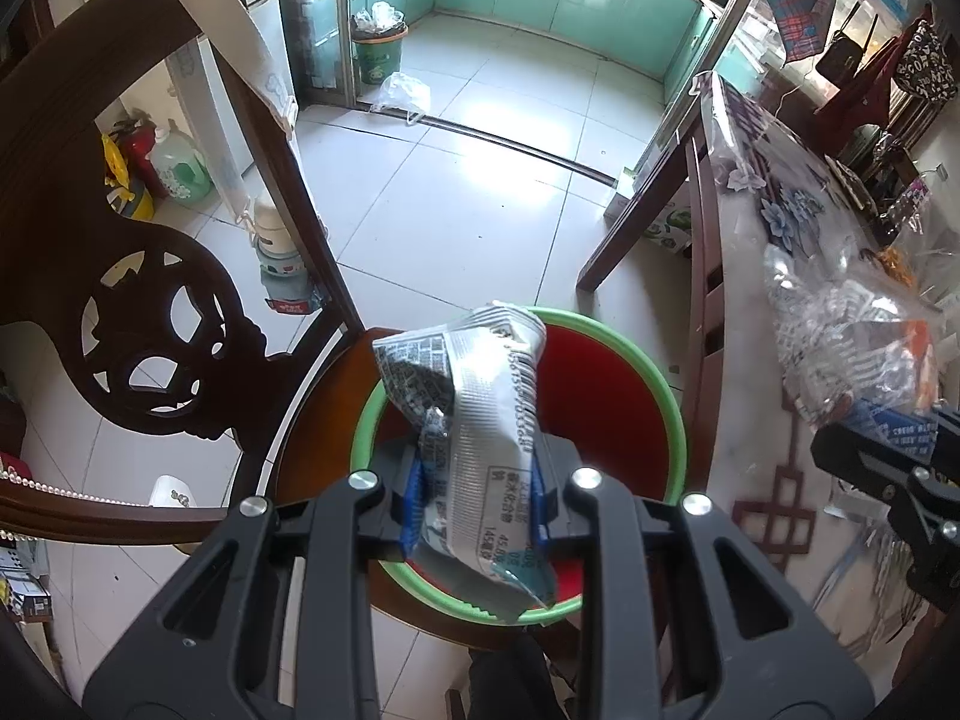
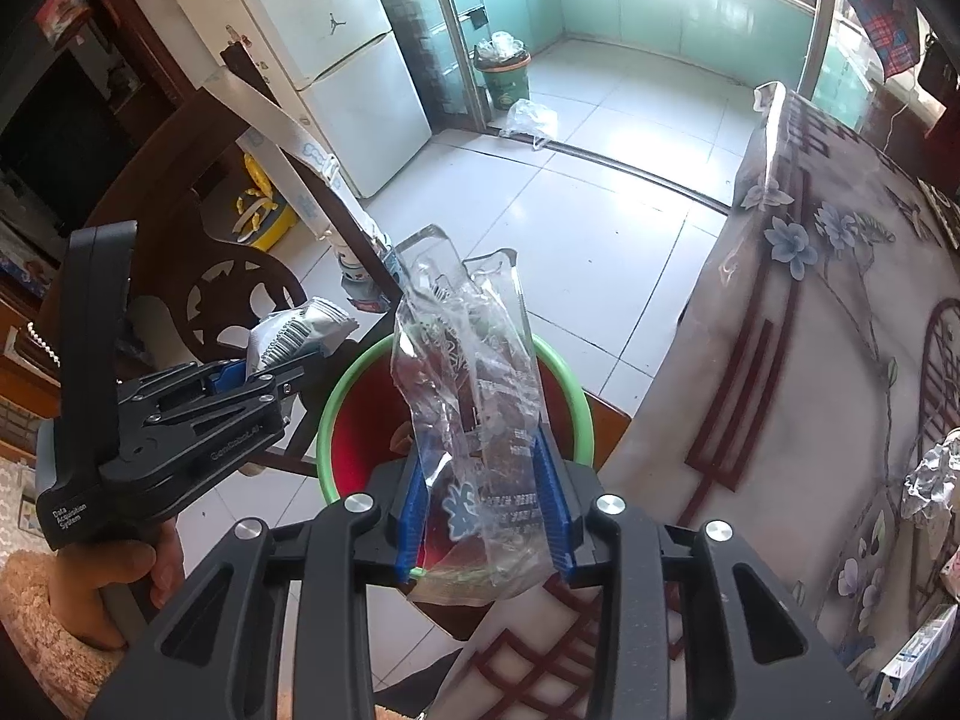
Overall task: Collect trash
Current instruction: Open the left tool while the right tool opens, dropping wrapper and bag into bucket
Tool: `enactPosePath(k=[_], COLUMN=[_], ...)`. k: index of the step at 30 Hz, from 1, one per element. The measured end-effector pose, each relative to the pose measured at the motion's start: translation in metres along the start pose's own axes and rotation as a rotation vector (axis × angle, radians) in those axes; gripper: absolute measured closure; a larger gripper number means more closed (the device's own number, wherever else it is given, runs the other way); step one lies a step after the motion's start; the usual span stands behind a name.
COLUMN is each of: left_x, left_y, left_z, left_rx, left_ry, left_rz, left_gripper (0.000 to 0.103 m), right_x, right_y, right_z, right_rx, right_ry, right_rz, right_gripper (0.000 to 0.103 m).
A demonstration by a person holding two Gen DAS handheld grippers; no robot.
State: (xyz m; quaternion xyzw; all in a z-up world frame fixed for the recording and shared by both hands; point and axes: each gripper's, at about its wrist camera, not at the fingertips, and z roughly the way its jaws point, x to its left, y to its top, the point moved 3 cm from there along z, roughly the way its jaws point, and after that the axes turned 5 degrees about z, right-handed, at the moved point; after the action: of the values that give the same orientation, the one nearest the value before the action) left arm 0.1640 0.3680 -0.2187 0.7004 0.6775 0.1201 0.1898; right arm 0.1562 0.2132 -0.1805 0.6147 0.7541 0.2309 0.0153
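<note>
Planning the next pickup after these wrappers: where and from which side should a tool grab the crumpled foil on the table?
Pinch the crumpled foil across its bunched upper part, coming down from above. It sits as a raised lump on the tablecloth, so its ridges probably give the tool more to bite than its base.

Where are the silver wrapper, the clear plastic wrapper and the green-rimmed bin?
silver wrapper (image 1: 480, 414): left wrist view, on its ribbed middle.
clear plastic wrapper (image 2: 474, 420): right wrist view, on its crinkled middle.
green-rimmed bin (image 2: 336, 402): right wrist view, on its left rim.
</note>
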Motion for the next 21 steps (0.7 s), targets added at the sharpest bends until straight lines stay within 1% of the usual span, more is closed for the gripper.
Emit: enactPosePath(k=[2,3,4,5,8,9,14,16,18,21], left_x=[-0.001,-0.002,-0.002,-0.003,-0.004,-0.005,-0.011,-0.014,-0.017,-0.020], left_y=[0.000,0.000,0.000,0.000,0.000,-0.001,-0.002,-0.003,-0.003,-0.002], left_z=[0.000,0.001,0.001,0.001,0.001,0.001,0.003,0.003,0.004,0.003], left_rx=[0.001,0.001,0.000,0.000,0.000,0.001,0.008,0.009,0.008,0.003], left_ry=[0.001,0.002,0.002,0.002,0.003,0.003,-0.005,-0.008,-0.017,-0.020], left_rz=[0.004,0.006,0.007,0.008,0.009,0.010,0.023,0.030,0.030,0.026], left_gripper=[0.077,0.077,0.077,0.077,0.077,0.077,0.076,0.072,0.060,0.050], right_x=[0.001,0.002,0.002,0.002,0.002,-0.001,-0.012,-0.017,-0.021,-0.025], right_y=[0.000,0.000,-0.001,-0.001,-0.002,-0.001,-0.001,-0.002,-0.004,-0.008], right_z=[0.000,0.001,0.001,-0.001,-0.005,-0.008,-0.017,-0.021,-0.024,-0.030], right_rx=[0.000,0.005,0.004,-0.005,-0.018,-0.028,-0.057,-0.063,-0.068,-0.079], right_ry=[0.010,0.016,0.016,0.013,0.019,0.014,0.004,-0.006,-0.014,-0.024], right_rz=[-0.003,-0.005,-0.007,-0.006,0.000,0.006,0.047,0.064,0.076,0.092], right_gripper=[0.069,0.062,0.049,0.045,0.042,0.040,0.039,0.039,0.039,0.039])
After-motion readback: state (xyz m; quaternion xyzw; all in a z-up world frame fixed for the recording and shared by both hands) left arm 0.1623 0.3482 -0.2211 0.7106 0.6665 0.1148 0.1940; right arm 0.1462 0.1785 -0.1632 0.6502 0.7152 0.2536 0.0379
